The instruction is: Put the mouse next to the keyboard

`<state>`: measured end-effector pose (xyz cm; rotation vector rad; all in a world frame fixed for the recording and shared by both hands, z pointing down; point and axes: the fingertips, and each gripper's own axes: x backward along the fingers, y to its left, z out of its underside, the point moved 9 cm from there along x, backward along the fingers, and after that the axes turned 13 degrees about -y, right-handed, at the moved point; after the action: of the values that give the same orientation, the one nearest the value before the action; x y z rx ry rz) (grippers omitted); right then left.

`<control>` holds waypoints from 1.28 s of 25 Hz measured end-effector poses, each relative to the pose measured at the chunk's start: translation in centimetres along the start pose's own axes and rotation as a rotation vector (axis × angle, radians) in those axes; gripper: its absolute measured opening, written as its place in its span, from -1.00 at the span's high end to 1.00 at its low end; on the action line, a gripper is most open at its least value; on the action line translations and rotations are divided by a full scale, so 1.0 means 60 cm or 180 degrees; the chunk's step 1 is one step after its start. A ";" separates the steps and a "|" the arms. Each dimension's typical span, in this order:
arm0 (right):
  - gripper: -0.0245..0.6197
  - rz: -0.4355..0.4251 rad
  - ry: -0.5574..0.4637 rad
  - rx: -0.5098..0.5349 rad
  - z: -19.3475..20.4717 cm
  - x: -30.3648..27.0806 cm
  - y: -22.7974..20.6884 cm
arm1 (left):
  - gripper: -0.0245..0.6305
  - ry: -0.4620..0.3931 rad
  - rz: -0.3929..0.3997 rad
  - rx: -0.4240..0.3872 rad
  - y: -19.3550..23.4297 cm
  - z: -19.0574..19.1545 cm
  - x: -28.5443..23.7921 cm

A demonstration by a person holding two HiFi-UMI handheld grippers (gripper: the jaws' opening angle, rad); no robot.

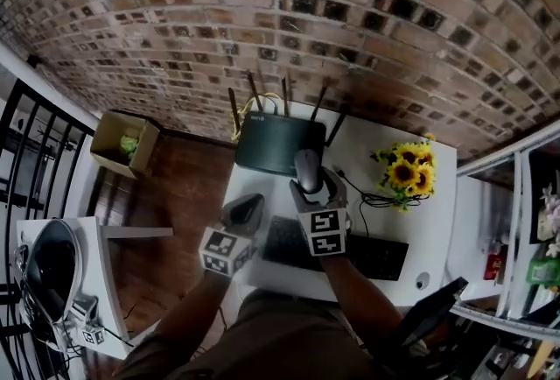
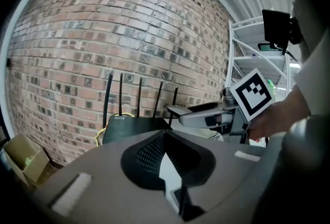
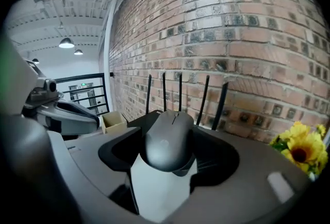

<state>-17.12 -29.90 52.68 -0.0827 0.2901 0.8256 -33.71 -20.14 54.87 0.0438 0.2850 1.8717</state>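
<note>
nearest thing first: the left gripper [image 2: 167,169] has its fingers drawn pretty much together, with just a thin sliver of white table [image 1: 262,187] showing between them and nothing in there. in the head view it sits at the near left of the table, just left of the keyboard [image 1: 378,256], with its marker cube [image 1: 226,250] facing up.

the right gripper [image 1: 318,194] is right beside it, and this one's busy. its fingers [image 3: 219,163] are spread about as wide as the mouse [image 3: 167,141] and clamped on its sides. the mouse is dark grey, nose pointing away toward the wall, and its tail end is tucked down into the jaws. from the head view it sits over the strip of table between the keyboard's far edge and the router [image 1: 278,144], so it's not down beside the keyboard yet. can't tell how far it is off the surface.

the black keyboard lies along the near edge of the table, partly under the right gripper's cube [image 1: 325,232].

farther back, the black router stands at the far edge with its antennas up, and a yellow cable runs by its left corner. the sunflowers [image 1: 408,166] are off to the right of it. a cardboard box [image 1: 122,140] sits on the floor to the left, against the brick wall [image 1: 289,10].
</note>
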 end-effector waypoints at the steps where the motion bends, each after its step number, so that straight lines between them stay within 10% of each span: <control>1: -0.06 0.0026 -0.0030 -0.0003 -0.005 0.013 -0.005 | 0.95 -0.0014 0.0024 -0.0019 -0.008 -0.004 -0.001; 32: -0.06 0.1106 -0.0131 -0.0090 0.051 0.431 -0.214 | 0.95 0.0100 0.1186 -0.0214 -0.320 0.005 -0.112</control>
<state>9.55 -19.60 47.69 -0.0419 0.2572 1.1751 -13.63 -20.88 51.76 0.0224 0.2472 2.2525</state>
